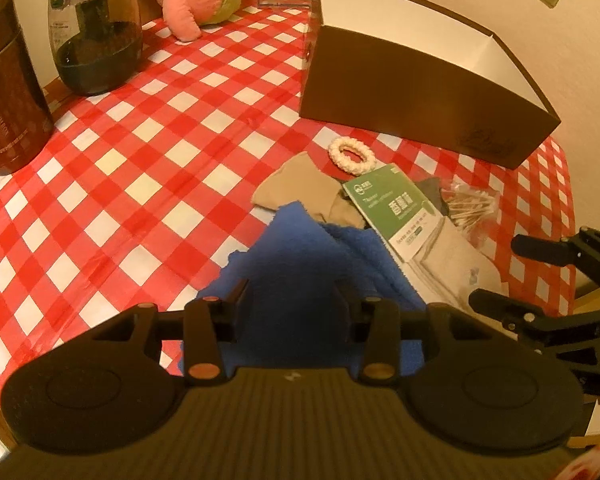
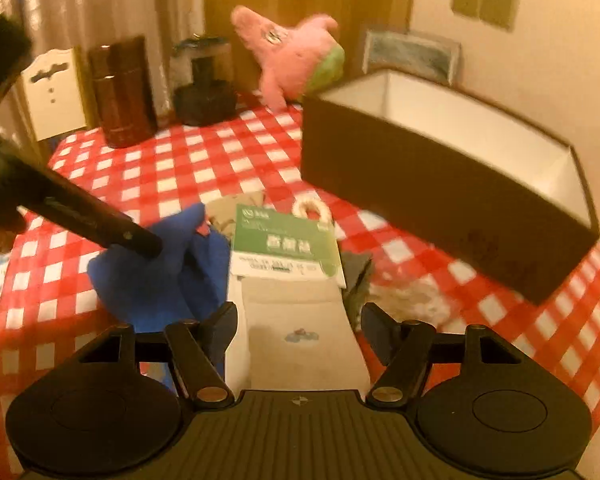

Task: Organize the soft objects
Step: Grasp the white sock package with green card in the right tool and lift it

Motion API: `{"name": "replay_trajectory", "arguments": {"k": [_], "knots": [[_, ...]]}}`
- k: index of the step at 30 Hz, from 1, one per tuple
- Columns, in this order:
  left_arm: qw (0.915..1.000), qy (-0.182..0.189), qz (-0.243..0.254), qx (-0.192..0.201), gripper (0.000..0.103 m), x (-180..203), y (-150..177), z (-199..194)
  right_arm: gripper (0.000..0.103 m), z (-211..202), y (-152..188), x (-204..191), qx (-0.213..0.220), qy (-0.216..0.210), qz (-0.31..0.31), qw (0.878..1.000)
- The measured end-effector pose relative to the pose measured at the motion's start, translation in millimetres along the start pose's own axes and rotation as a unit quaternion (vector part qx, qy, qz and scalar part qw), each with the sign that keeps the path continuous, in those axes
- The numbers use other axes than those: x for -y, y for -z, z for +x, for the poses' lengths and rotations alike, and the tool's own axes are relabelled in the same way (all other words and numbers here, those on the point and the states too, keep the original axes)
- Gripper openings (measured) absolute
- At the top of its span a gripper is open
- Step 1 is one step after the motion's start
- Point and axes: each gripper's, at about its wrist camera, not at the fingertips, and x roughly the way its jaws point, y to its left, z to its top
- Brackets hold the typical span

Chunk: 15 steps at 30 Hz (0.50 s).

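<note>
Spread wide, the left gripper [image 1: 294,296] is straddling the blue towel [image 1: 300,256] for a pick while the right gripper [image 2: 298,316] is hanging agape over the packaged socks [image 2: 296,312], so closing and carrying to the brown box [image 1: 420,92] probably comes next.

Warm, yellowish indoor light is seen in both views; fairly dim. Glare is noted on the surface [image 1: 148,168]. Right view is motion-blurred, esp. the box [image 2: 440,184] and plush [image 2: 296,56]. Strong fisheye bending and dark vignetting at edges.
</note>
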Motion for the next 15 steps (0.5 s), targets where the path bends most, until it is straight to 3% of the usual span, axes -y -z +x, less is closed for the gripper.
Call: {"name": "replay_trajectory", "arguments": {"k": [2,8,10,15], "knots": [[1.0000,0.000,-0.004,-0.002,0.040,-2.8,0.2,1.3,0.068,6.3,0.8,3.4,-0.005,-0.011,0.008,1.000],[1.0000,-0.001,-0.005,-0.005,0.040,-4.6,-0.2,4.5,0.073,27.1,1.0,33.4,-0.023,-0.071,0.108,0.991],[1.0000,-0.001,-0.005,-0.005,0.040,-4.1,-0.9,5.6,0.078,34.4,0.2,35.2,-0.027,-0.069,0.106,0.992],[1.0000,0.000,-0.003,-0.005,0.040,-2.2,-1.6,6.5,0.080,50.2,3.7,25.9,-0.036,-0.072,0.062,0.995]]}}
